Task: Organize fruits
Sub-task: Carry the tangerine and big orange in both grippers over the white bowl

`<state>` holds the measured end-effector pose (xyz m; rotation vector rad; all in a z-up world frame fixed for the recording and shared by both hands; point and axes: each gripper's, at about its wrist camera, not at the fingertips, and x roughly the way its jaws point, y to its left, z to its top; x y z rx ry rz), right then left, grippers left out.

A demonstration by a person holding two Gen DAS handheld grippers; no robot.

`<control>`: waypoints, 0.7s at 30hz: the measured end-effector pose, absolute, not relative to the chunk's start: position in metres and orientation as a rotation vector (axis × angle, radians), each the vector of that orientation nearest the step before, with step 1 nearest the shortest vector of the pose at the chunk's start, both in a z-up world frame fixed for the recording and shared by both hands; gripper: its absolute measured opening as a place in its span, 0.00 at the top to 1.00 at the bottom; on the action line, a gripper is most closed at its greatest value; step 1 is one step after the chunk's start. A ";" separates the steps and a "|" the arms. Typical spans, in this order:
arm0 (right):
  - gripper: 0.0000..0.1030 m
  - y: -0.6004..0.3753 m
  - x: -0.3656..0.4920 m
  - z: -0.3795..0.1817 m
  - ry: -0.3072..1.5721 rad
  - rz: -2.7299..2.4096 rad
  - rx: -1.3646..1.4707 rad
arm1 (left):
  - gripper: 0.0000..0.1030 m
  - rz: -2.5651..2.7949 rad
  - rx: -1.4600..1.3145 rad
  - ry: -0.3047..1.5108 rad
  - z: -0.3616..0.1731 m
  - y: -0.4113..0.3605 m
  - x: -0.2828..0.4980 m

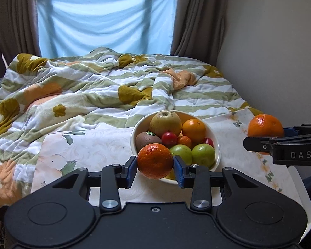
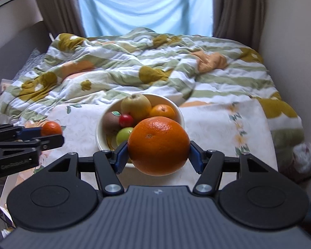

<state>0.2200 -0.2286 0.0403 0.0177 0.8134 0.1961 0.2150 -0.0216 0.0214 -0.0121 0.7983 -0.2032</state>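
A cream bowl [image 1: 217,145] stands on a floral-clothed table [image 1: 97,147] and holds a pear [image 1: 165,122], an orange [image 1: 193,129], a kiwi [image 1: 145,139], green apples [image 1: 203,155] and small red fruits [image 1: 169,138]. My left gripper [image 1: 155,167] is shut on a small mandarin [image 1: 155,160], held above the bowl's near rim. My right gripper [image 2: 158,155] is shut on a large orange [image 2: 158,145], held in front of the bowl [image 2: 177,108]. The right gripper with its orange [image 1: 265,126] also shows at the right of the left wrist view. The left gripper with its mandarin [image 2: 51,128] shows at the left of the right wrist view.
A bed with a rumpled striped floral quilt [image 1: 97,87] lies behind the table. A blue cloth [image 1: 105,20] covers the window between brown curtains. A wall [image 1: 275,51] runs close along the right side.
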 end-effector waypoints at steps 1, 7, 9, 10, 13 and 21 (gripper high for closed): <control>0.27 -0.230 0.225 0.040 0.814 0.210 0.014 | 0.59 -0.191 -0.016 0.802 0.020 -0.024 0.219; 0.27 -0.236 0.259 0.031 0.828 0.289 -0.017 | 0.59 -0.119 -0.051 0.828 0.008 -0.037 0.244; 0.27 -0.237 0.268 0.027 0.829 0.316 -0.041 | 0.60 -0.096 -0.057 0.841 0.001 -0.041 0.251; 0.27 -0.237 0.273 0.025 0.830 0.331 -0.051 | 0.59 -0.088 -0.063 0.848 -0.002 -0.042 0.255; 0.27 -0.239 0.287 0.017 0.841 0.369 -0.064 | 0.59 -0.059 -0.082 0.879 -0.015 -0.045 0.266; 0.27 -0.248 0.315 -0.001 0.882 0.428 -0.080 | 0.59 0.000 -0.105 0.936 -0.042 -0.047 0.285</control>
